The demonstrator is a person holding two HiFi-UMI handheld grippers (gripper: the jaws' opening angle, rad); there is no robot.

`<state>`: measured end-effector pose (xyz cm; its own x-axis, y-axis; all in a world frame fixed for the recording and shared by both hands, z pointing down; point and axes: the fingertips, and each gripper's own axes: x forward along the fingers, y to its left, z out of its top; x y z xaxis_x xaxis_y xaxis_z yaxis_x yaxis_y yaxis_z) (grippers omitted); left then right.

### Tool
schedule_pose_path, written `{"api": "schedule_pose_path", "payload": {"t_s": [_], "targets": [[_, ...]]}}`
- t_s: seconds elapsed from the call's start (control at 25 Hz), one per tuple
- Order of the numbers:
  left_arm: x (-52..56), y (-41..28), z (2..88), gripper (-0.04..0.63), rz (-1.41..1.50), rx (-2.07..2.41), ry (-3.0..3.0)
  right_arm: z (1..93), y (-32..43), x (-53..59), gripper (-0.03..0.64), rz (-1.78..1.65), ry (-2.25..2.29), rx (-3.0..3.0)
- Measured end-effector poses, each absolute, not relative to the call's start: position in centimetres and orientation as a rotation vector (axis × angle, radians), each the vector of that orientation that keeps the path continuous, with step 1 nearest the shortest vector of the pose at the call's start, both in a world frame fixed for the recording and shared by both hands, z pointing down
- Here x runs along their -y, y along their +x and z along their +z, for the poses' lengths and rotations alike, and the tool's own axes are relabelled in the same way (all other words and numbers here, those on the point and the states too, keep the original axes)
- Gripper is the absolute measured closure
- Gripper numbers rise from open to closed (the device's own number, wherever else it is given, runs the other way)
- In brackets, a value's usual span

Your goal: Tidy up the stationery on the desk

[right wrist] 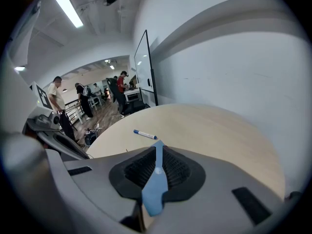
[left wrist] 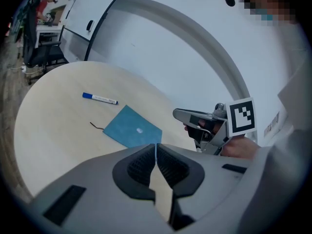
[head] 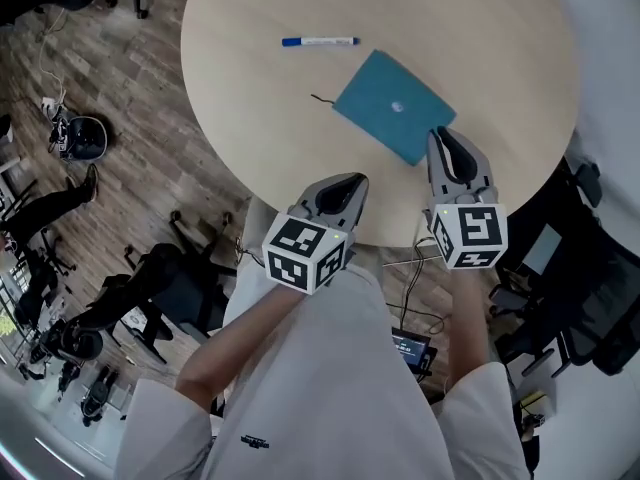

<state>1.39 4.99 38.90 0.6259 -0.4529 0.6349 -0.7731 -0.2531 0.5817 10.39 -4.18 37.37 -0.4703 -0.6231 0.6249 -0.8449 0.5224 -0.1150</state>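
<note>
The right gripper [head: 446,138] is pinching the near corner of the blue notebook [head: 388,100]; the left gripper [head: 350,182] is hovering closed, empty.

On the round pale wooden table [head: 250,118], the white marker pen with blue cap [head: 320,41] lies at the far side. The flat teal notebook [head: 392,103] lies nearer, to its right. The right gripper [head: 442,136] is at the notebook's near right corner. The left gripper [head: 352,180] is left of it.

Wood-plank floor [head: 140,108] running at 9 o'clock; blk office chairs [head: 185,288] sitting at 8 o'clock; white wall [head: 605,48] rising at 3 o'clock; strip light [right wrist: 68,8] glowing overhead.
</note>
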Motion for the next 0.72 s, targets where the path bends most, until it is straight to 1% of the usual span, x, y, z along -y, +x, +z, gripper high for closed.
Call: {"api": "schedule_pose_path", "payload": {"t_s": [0.28,0.32,0.36,0.72], "targets": [[-3.2,2.1,42.9,0.571,0.416,0.985,1.842,41.8,10.2,6.4,0.574,0.583,1.099,2.219],[-2.9,2.3,43.3,0.571,0.417,0.987,1.837,42.4,10.1,6.6,0.53,0.592,1.069,2.217],[-2.7,2.3,43.8,0.571,0.42,0.994,1.829,43.0,9.9,6.8,0.456,0.599,1.039,2.214],[-1.7,3.5,48.4,0.569,0.435,1.004,1.753,48.9,10.7,9.2,0.448,0.517,0.873,2.141]]}}
